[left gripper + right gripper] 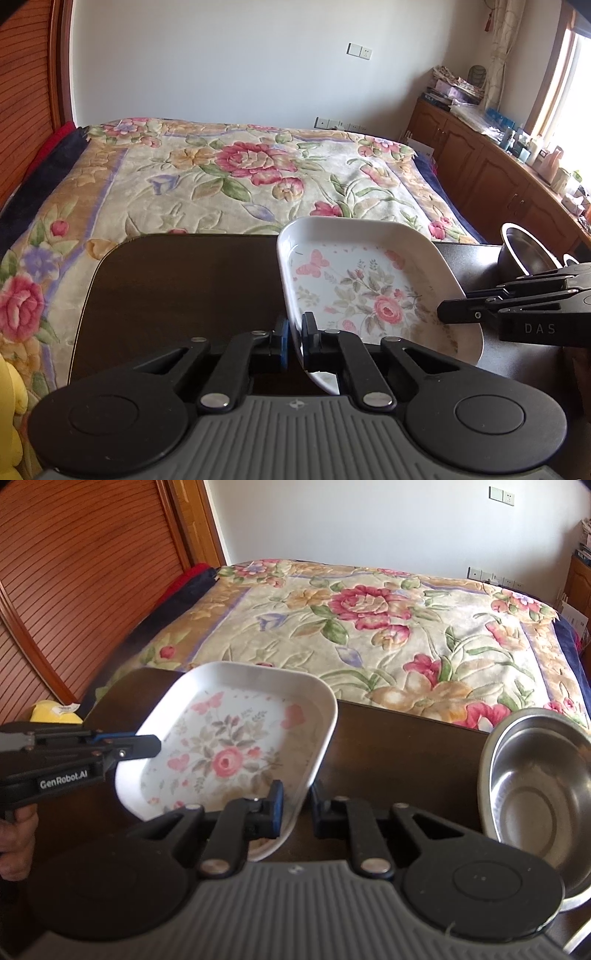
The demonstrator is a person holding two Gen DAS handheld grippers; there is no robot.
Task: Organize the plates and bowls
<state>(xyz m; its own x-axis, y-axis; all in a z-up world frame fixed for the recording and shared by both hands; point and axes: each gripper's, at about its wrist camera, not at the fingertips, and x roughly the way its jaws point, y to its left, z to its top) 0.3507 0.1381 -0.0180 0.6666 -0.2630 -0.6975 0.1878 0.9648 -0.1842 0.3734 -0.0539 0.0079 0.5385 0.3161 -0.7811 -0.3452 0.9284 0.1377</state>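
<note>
A white square plate point(369, 288) with a pink rose print hangs tilted over the dark table point(177, 288). My left gripper point(295, 339) is shut on its near left rim, with one blue-padded finger on each side of the wall. In the right wrist view the same plate point(229, 746) has its right rim between the fingers of my right gripper point(297, 808), which is shut on it. The right gripper point(458, 310) also shows from the side in the left wrist view. A steel bowl point(535, 786) stands on the table to the right of the plate.
A bed with a floral blanket point(240, 173) runs behind the table point(399, 746). Wooden cabinets point(498, 184) with clutter on top line the right wall. A wooden slatted door point(92, 572) is at the left. A yellow soft object point(55, 712) lies by the table's left corner.
</note>
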